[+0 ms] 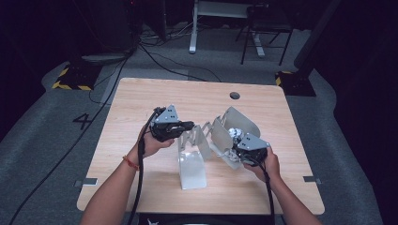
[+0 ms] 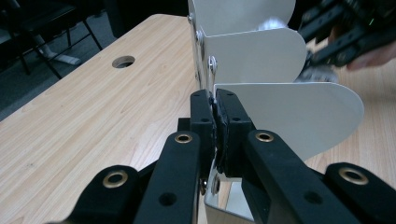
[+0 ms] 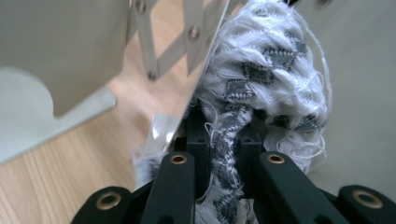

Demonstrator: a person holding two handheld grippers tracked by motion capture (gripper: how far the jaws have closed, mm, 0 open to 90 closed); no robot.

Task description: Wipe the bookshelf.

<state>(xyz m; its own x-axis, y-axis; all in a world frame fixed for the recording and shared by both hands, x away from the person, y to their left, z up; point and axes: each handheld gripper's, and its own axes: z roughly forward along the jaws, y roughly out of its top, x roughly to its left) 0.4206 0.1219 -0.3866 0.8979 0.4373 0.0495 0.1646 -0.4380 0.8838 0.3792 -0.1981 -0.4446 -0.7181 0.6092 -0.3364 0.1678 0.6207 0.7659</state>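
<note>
A silver metal folding rack (image 1: pixel 192 168) with several upright dividers on scissor links stands on the wooden table (image 1: pixel 136 98). From the left, my left gripper (image 1: pixel 190 125) reaches the rack, and its pads are shut on the edge of a divider plate (image 2: pixel 299 116); the left gripper (image 2: pixel 215 100) pinches the thin metal. My right gripper (image 1: pixel 240 143) is at the rack's right end. It is shut on a grey-and-white woven cloth (image 3: pixel 266 70), the right gripper (image 3: pixel 224 126) holding it between two dividers. The cloth (image 1: pixel 236 133) peeks out between plates.
A round cable hole (image 1: pixel 234 95) sits near the table's far edge. Beyond the table, on the grey floor, are a chair (image 1: pixel 265 28), a white desk leg (image 1: pixel 193 28), cables (image 1: pixel 169 61) and yellow-black striped bases (image 1: pixel 70 79).
</note>
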